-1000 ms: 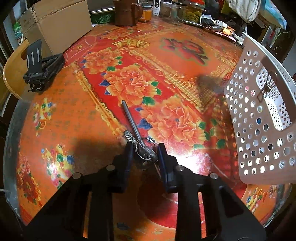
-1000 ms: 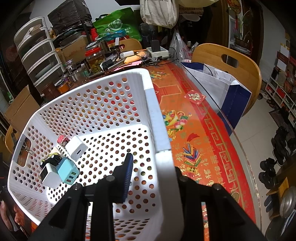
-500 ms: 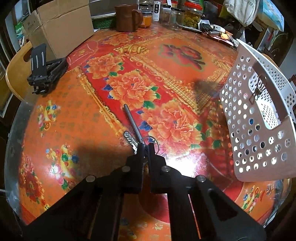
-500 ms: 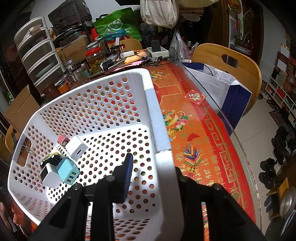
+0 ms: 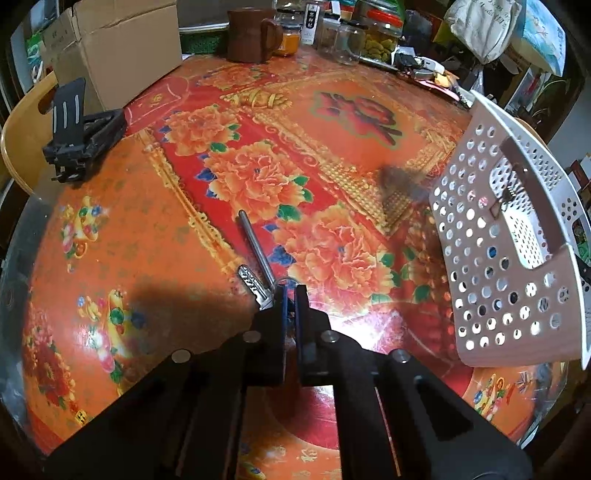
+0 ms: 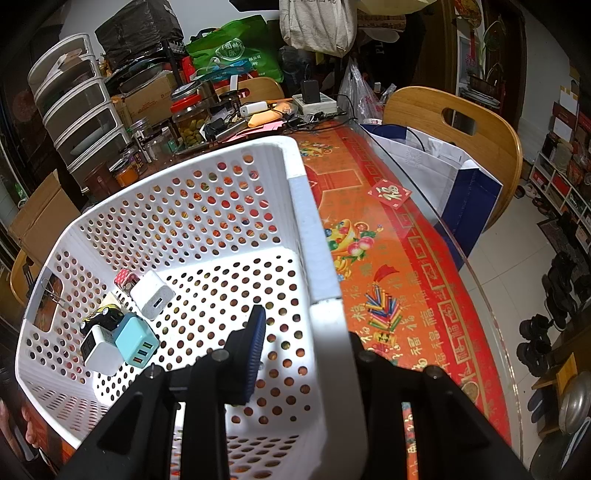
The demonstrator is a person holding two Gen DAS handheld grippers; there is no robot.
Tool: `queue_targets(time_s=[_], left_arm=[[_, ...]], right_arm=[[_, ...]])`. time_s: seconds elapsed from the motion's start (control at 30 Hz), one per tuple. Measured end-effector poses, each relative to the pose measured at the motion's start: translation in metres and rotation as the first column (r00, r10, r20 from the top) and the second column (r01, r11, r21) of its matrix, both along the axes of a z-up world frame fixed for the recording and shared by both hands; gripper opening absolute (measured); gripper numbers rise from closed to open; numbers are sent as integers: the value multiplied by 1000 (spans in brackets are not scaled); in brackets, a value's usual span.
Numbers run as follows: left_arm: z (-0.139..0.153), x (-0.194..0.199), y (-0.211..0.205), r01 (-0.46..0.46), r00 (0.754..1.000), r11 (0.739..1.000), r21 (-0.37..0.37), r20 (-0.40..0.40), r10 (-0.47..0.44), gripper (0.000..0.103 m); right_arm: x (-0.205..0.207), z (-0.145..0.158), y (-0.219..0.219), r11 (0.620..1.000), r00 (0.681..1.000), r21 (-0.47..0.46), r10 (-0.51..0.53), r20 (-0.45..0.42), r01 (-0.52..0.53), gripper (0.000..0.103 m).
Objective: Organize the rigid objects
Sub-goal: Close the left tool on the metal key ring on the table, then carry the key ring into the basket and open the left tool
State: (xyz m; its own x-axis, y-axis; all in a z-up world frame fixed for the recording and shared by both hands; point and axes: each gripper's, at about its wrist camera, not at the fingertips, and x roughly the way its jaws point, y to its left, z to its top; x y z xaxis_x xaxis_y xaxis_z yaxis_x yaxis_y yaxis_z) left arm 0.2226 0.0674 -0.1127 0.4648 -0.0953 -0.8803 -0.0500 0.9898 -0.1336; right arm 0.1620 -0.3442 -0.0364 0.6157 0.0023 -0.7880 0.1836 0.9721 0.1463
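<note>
- White perforated basket (image 6: 236, 206); tilted, held at its near wall by the right gripper (image 6: 295, 339); one finger (image 6: 253, 354) inside the wall, the other outside and hidden behind it; clenched on the rim of the basket
- Contents of the basket, gathered in the low corner farthest from that gripper: a white charger block (image 6: 152, 295); a teal multi-port charger (image 6: 136, 339) touching a second white charger (image 6: 99, 350); a small yellow and black item (image 6: 105, 314) just behind those two, too small to identify; a small red patterned piece (image 6: 123, 279) touching the first white charger
- Metal clip (image 6: 50, 291) hanging in the handle slot of the far wall of the basket
- Same basket seen from the left wrist view (image 5: 506, 258); raised on edge, its holed side facing the bunch of keys
- Key bunch (image 5: 258, 258); lying on the floral orange and red tablecloth (image 5: 258, 177), well apart from the basket; a long steel rod, a toothed flat key and a ring, all joined at the near end
- Left gripper (image 5: 290, 291); fingers drawn nearly together over the ring end of the key bunch; grasping it, as far as the view shows
- Black folded stand (image 5: 79, 136); at the cloth's edge, on the far side of the keys from the basket
- Cardboard box (image 5: 118, 48); beyond the stand
- Brown mug (image 5: 251, 35) and glass jars (image 5: 376, 37); at the far end of the table from the basket
</note>
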Motion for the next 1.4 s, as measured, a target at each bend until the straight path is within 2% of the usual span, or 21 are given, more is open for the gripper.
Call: queue_targets(time_s=[0.07,0.1,0.13,0.17,0.27,0.43,0.47,0.5,0.53,0.6,0.83,1.03,1.4], left_arm=[[-1,1,0,-10,1000,1000,15,0,10,29],[0,0,0,-16,1000,1000,27,6,15,52],[0,0,-1,-21,1000,999,32,15,20,66],[2,-1,-1,-27,999,999,38,28,26,69],[3,-1,-1,-32,999,998,50,30,31,69],[-10,4,-1,-43,999,998,46,-11,43,67],[-13,5,-2,-45,999,998,53,-20,46,62],[-15,5,-5,-51,999,995,90,-10,52,52],[-14,4,-7,-53,999,994,91,0,53,40],[-14,5,-8,-50,999,995,83,-1,51,24],[-13,1,-6,-59,998,995,76,10,58,24],[0,-8,-6,-56,998,996,76,40,53,24],[46,-23,-9,-49,991,995,85,125,38,24]], right_arm=[[0,0,0,1000,1000,1,1,1,-1,29],[0,0,0,1000,1000,1,2,2,-2,29],[0,1,0,1000,1000,0,3,2,-3,29],[0,1,0,1000,1000,0,3,2,-3,29],[-1,1,0,1000,1000,1,2,2,-2,29],[-1,2,0,1000,1000,2,3,5,-3,30],[-1,2,1,1000,1000,2,3,5,-3,30],[-1,2,1,1000,1000,2,3,4,-3,30],[-1,2,0,1000,1000,2,3,5,-3,30],[-1,1,1,1000,1000,2,2,4,-2,30],[-2,2,0,1000,1000,2,4,6,-4,30],[-2,2,0,1000,1000,2,4,6,-4,30],[-2,2,0,1000,1000,4,4,7,-4,30]])
